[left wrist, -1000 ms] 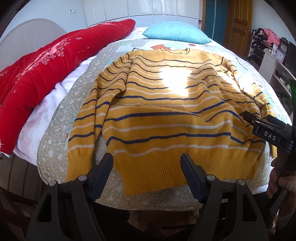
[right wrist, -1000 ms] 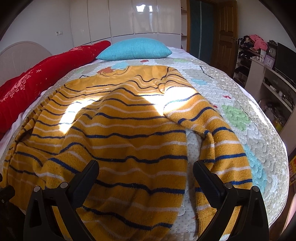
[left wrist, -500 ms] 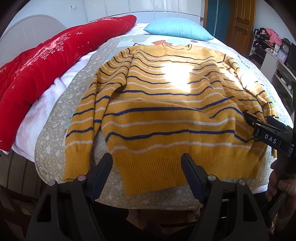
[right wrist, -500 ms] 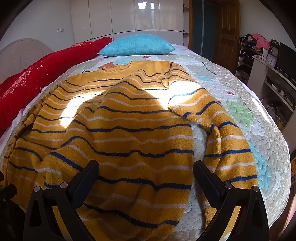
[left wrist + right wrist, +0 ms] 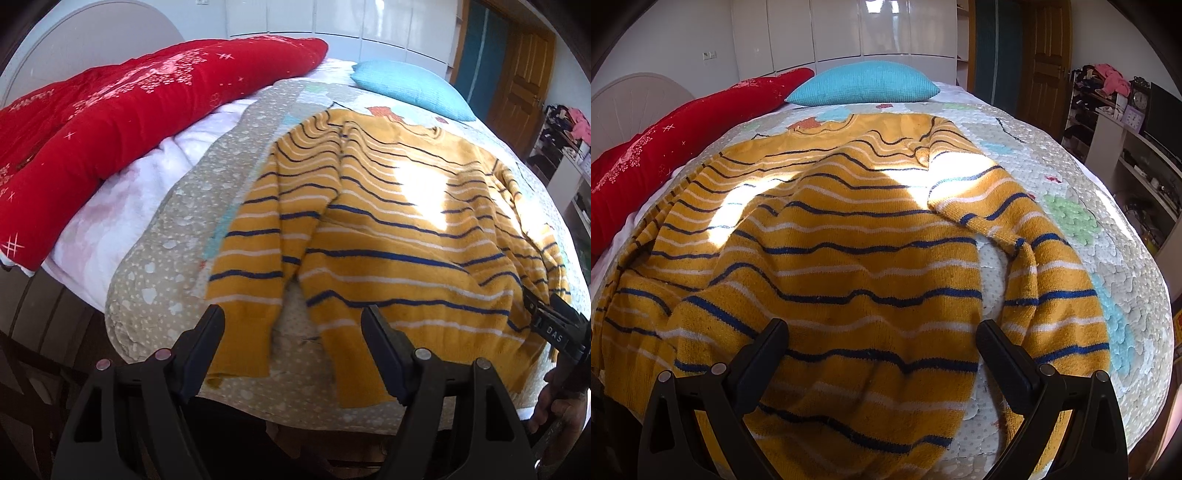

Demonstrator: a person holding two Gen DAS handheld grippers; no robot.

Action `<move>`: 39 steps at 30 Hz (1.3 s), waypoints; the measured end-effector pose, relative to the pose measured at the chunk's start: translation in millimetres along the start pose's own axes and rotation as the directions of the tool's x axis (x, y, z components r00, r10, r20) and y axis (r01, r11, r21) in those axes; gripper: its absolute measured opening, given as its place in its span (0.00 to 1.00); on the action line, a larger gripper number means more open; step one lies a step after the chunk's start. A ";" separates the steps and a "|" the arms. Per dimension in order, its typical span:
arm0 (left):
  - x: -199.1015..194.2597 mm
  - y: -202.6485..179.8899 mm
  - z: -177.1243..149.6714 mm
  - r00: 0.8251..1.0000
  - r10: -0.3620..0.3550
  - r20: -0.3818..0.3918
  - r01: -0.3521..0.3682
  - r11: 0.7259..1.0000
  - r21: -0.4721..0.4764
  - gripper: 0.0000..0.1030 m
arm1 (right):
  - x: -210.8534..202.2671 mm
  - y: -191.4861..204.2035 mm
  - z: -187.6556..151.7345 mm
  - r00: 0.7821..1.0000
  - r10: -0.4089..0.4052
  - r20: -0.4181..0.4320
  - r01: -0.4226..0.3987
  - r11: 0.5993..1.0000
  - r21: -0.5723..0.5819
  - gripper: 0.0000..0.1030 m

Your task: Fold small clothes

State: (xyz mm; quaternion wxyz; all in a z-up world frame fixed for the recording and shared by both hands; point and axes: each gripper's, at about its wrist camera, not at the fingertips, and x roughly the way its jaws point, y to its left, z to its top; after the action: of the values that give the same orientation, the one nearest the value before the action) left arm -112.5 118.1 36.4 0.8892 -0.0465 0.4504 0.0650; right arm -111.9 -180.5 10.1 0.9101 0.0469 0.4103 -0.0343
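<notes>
Yellow striped sweater point(image 5: 388, 236) lies spread flat on the bed's quilt point(image 5: 166, 266), collar toward the blue pillow point(image 5: 862, 83), hem at the near edge. Left gripper point(image 5: 293, 332): fingers spread wide, empty, framing the left sleeve cuff and hem corner. Right gripper point(image 5: 881, 345): fingers likewise apart, holding nothing, over the sweater's lower body (right sleeve bent beside it). Red blanket point(image 5: 110, 110) alongside.

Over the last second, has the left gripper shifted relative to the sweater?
Yes. The left gripper has swung toward the sweater's left sleeve cuff, which now lies between its open fingers; earlier the body hem sat there. The red quilt looms larger.
</notes>
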 end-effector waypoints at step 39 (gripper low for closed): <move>22.6 203.0 7.2 1.000 -0.002 0.027 0.017 0.824 -0.567 0.59 | -6.1 -5.5 -5.0 1.000 0.003 0.004 -0.003 1.000 -0.030 1.00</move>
State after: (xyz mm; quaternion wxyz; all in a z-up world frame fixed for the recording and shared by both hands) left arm -125.5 321.2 17.5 0.8412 -0.3099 0.3993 0.1921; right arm -120.2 -185.2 11.1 0.9115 0.0338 0.4090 -0.0268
